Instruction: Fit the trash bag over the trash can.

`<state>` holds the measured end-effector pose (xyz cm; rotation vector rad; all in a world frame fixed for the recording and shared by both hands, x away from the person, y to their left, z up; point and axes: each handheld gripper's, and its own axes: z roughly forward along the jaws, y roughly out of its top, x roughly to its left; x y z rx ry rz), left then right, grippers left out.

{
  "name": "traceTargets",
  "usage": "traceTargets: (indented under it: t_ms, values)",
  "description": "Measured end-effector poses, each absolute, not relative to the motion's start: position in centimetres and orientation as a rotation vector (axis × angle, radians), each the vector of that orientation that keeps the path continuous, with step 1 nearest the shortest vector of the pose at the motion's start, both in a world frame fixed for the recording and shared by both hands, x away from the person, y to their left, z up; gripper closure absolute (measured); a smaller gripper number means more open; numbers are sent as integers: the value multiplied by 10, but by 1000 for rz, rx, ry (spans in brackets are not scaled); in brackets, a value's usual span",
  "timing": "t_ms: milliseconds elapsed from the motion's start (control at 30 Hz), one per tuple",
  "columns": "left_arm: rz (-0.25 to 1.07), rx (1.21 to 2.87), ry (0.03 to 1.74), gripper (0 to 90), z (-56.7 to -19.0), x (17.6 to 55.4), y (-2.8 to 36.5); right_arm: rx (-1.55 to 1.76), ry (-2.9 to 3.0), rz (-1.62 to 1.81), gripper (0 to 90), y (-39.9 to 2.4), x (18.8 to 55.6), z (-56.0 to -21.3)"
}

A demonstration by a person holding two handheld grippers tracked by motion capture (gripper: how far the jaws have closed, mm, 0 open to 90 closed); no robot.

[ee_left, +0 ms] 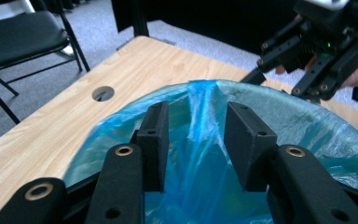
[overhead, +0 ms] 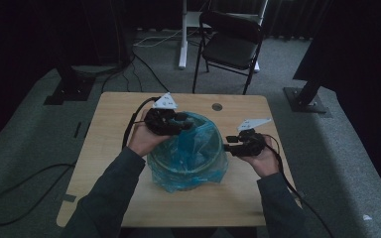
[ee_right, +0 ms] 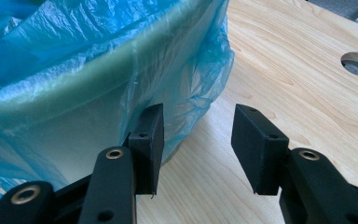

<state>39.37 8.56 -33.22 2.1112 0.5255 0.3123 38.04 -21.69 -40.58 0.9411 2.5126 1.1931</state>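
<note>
A round pale bin (ee_right: 65,121) lined with a blue plastic bag (overhead: 198,148) stands in the middle of the wooden table (overhead: 109,148). My left gripper (overhead: 186,124) hovers over the bin's far left rim; its jaws stand apart. In the left gripper view a raised fold of the bag (ee_left: 200,116) runs up between the left gripper (ee_left: 196,121) jaws, and the pads do not press on it. My right gripper (overhead: 229,144) is level with the bin's right side and open. In the right gripper view the right gripper (ee_right: 198,123) has its left jaw close to the bag's hanging edge (ee_right: 200,70), with bare table between the jaws.
A round cable hole (overhead: 217,106) lies in the table behind the bin. A black folding chair (overhead: 230,42) and a white stand leg (overhead: 182,34) are on the carpet beyond the table. Dark stand bases (overhead: 72,87) flank it. Cables trail from both grippers.
</note>
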Motion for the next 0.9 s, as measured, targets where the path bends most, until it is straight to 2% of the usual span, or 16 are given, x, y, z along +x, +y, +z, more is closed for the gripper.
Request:
traceTargets:
  t_ms: [167, 267, 500, 900]
  values:
    - [311, 2161, 505, 709, -336, 394, 75, 941, 2512, 1199, 533, -219, 380, -407]
    - [323, 2217, 493, 731, -339, 394, 69, 946, 2509, 1206, 533, -220, 380, -408]
    - [362, 2339, 468, 726, -348, 393, 55, 944, 2516, 1210, 531, -219, 379, -410]
    - [379, 2433, 468, 680, -357, 396, 38, 935, 2515, 1217, 530, -220, 379, -411]
